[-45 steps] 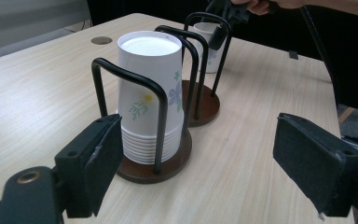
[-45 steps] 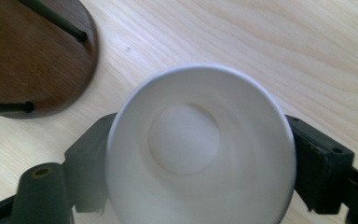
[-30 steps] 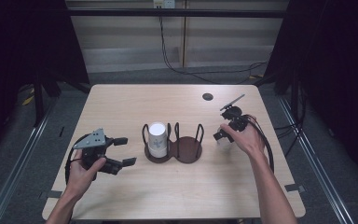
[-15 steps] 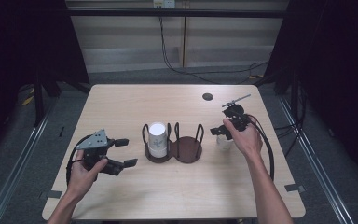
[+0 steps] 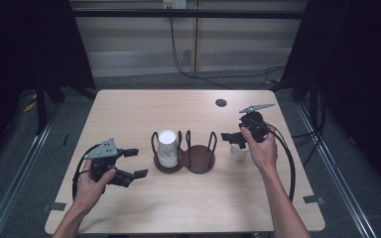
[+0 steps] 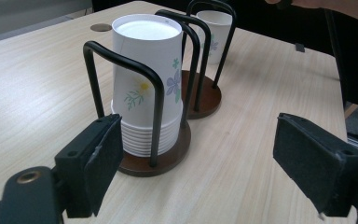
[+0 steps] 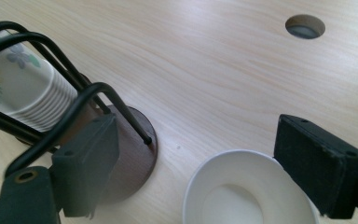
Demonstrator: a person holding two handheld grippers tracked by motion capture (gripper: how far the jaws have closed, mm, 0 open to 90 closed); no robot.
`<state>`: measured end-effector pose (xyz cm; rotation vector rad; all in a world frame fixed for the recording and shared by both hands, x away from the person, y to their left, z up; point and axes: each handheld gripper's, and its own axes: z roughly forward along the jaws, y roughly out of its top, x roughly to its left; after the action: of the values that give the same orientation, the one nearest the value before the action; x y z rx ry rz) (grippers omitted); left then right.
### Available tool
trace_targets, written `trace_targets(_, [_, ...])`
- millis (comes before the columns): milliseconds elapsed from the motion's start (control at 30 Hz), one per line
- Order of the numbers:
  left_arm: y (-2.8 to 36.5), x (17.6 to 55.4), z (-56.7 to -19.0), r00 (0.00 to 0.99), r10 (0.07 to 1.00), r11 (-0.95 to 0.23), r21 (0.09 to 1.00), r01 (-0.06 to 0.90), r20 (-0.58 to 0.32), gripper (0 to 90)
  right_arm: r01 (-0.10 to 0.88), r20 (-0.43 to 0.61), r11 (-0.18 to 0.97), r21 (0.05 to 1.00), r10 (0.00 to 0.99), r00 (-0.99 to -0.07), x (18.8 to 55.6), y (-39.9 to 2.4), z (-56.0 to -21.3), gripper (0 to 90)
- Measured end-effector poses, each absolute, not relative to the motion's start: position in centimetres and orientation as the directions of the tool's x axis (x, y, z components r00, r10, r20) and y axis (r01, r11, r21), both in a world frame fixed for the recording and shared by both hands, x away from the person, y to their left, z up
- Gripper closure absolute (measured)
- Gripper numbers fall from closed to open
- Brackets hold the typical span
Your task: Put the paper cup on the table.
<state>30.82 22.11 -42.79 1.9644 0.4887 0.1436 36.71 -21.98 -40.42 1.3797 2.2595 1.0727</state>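
Observation:
A dark wire cup holder (image 5: 184, 157) with two round brown bases stands mid-table. Its left side holds a stack of upside-down flowered paper cups (image 5: 167, 148) (image 6: 147, 84) (image 7: 23, 93); its right base (image 5: 201, 157) (image 7: 130, 158) is bare. A single white paper cup (image 5: 238, 151) (image 7: 247, 191) (image 6: 213, 32) stands upright on the table just right of the holder. My right gripper (image 5: 230, 140) (image 7: 209, 163) hovers open right over this cup, its jaws on either side of the rim. My left gripper (image 5: 134, 162) (image 6: 209, 163) is open with nothing in it, left of the holder and pointing at the stack.
The light wooden table (image 5: 129, 114) has a round cable hole (image 5: 221, 102) (image 7: 305, 25) near its back right. Cables trail from both grippers, the right one looping toward the table's right edge. Dark floor and stands surround the table.
My right gripper has shifted slightly over the single cup, which stays in place on the table. The left gripper has barely moved.

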Motion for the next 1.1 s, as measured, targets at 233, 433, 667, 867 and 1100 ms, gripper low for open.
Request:
trace_targets(233, [22.8,30.1,-42.9,0.891,0.435,-0.306,0.91,0.279,-0.127,16.1,0.57,0.153,0.189,0.799,0.854,-0.497,34.4,-22.3,-40.2,14.0])
trace_targets(433, [22.6,29.6,-43.0,0.902,0.416,-0.326,0.905,0.272,-0.121,16.1,0.528,0.137,0.174,0.831,0.856,-0.499,32.2,-22.2,-40.3,14.0])
trace_targets(667, [22.8,29.5,-42.8,0.889,0.433,-0.298,0.907,0.297,-0.149,16.1,0.473,0.077,0.192,0.86,0.867,-0.491,29.9,-21.9,-40.2,14.0])
trace_targets(867, [22.7,28.7,-42.7,0.877,0.446,-0.269,0.908,0.321,-0.178,16.2,0.465,0.077,0.199,0.863,0.857,-0.51,28.1,-21.5,-40.7,13.9])
trace_targets(1100, [23.1,28.3,-43.0,0.874,0.454,-0.276,0.905,0.323,-0.173,16.2,0.452,0.093,0.197,0.87,0.835,-0.543,26.1,-20.4,-41.8,14.0])
